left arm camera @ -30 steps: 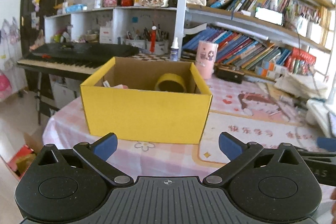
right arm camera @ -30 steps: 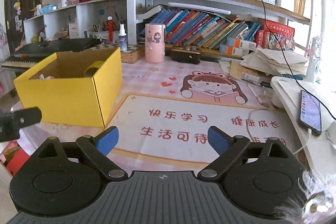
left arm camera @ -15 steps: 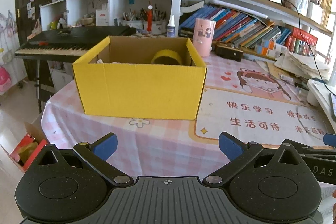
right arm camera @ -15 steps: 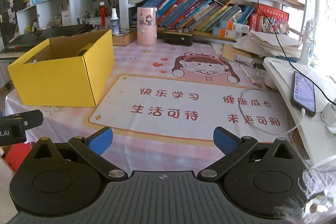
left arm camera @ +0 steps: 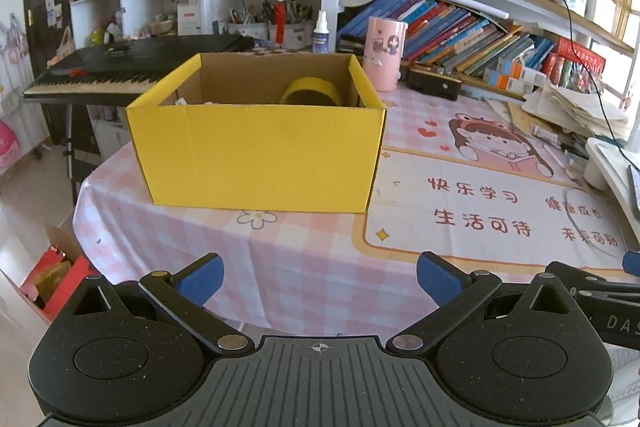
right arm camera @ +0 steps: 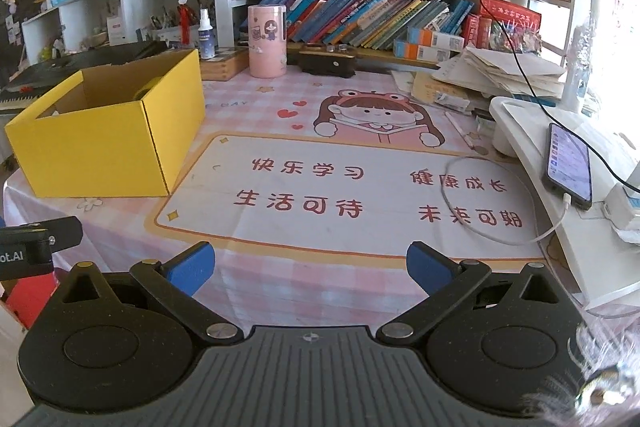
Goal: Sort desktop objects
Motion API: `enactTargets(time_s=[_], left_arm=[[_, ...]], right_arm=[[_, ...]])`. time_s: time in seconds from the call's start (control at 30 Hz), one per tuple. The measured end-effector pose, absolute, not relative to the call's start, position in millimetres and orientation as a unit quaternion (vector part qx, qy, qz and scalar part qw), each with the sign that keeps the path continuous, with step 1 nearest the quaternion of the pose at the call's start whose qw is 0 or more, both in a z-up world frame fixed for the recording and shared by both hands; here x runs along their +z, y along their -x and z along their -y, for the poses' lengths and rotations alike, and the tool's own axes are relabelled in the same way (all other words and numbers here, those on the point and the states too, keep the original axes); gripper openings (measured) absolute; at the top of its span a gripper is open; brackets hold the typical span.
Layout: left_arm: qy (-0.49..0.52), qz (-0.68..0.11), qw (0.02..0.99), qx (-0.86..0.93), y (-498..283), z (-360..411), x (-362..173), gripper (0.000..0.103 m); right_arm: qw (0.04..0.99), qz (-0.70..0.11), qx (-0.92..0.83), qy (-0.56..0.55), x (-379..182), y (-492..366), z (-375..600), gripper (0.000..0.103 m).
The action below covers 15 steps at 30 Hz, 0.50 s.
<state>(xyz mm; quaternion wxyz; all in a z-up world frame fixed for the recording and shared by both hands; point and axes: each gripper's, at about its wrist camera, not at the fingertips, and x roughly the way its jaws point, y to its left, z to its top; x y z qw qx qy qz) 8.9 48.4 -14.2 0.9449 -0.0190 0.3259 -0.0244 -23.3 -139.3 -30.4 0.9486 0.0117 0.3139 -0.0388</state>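
Note:
A yellow cardboard box (left arm camera: 256, 151) stands open on the pink checked tablecloth, with a yellow tape roll (left arm camera: 310, 93) leaning inside its back right corner and small items hidden low at its left. My left gripper (left arm camera: 320, 277) hangs open over the near table edge, well short of the box, with nothing between its blue pads. In the right wrist view the box (right arm camera: 100, 143) sits at the left. My right gripper (right arm camera: 310, 267) is wide open over the printed desk mat (right arm camera: 340, 195), empty.
A pink cylinder cup (right arm camera: 267, 41), spray bottle (right arm camera: 206, 35) and dark wooden case (right arm camera: 326, 61) line the back below book shelves. A white stand (right arm camera: 532, 131) carries a charging phone (right arm camera: 568, 165). A loose white cable (right arm camera: 472, 223) loops on the mat. A keyboard (left arm camera: 120, 71) lies behind the box.
Both views have tilted down and drawn back a little, so the box and mat sit higher and farther in view. The right jaws spread slightly wider. Nothing was picked up.

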Motion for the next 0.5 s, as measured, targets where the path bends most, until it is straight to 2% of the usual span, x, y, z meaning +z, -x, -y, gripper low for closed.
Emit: enactTargets(time_s=[0.5], left_arm=[[0.011,-0.33,0.944,-0.024,-8.7,-43.8,-13.9,0.103]], right_arm=[[0.946,-0.323,-0.034,-0.001,-32.4,23.3,136.4,0.103]])
